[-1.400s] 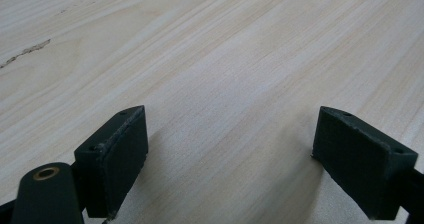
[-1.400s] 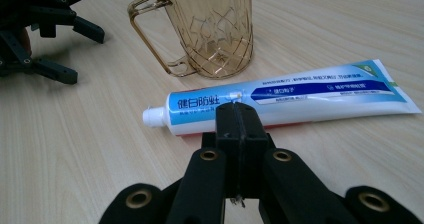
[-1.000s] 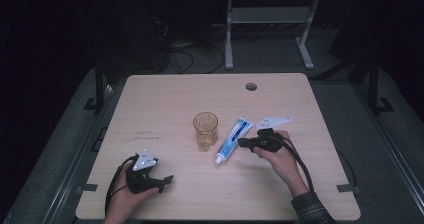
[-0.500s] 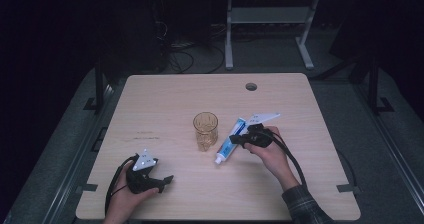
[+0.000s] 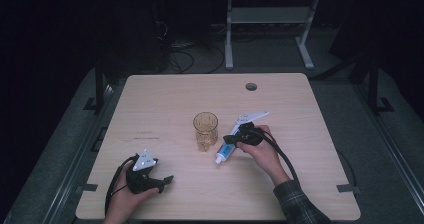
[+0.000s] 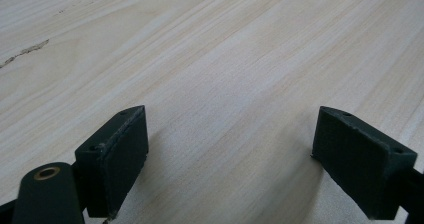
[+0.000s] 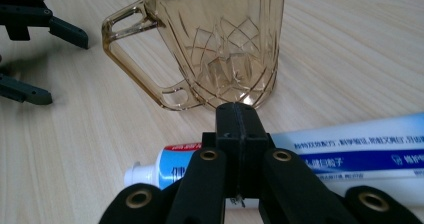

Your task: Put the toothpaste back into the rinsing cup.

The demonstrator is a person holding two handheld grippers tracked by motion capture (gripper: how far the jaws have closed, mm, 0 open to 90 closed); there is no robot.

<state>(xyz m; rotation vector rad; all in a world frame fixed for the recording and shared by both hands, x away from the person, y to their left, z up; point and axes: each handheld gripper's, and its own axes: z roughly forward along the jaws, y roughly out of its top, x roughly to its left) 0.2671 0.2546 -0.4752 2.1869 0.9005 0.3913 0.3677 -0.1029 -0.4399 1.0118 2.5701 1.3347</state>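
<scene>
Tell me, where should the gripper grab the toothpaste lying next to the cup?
Best guess: grip the toothpaste tube around its middle, coming straight down from above. It lies flat on the table, so its long sides are free for the two pads, and the middle is fuller than the flat tail. The amber cup stands close by, so keep the shut right gripper clear of it, and open it first.

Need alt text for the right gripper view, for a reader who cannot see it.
The right tool, jaws shut together with nothing between them, sits just over a blue-and-white toothpaste tube lying on the wooden table. Just beyond stands an amber cut-pattern mug, handle to the left. The left tool shows top left.
</scene>
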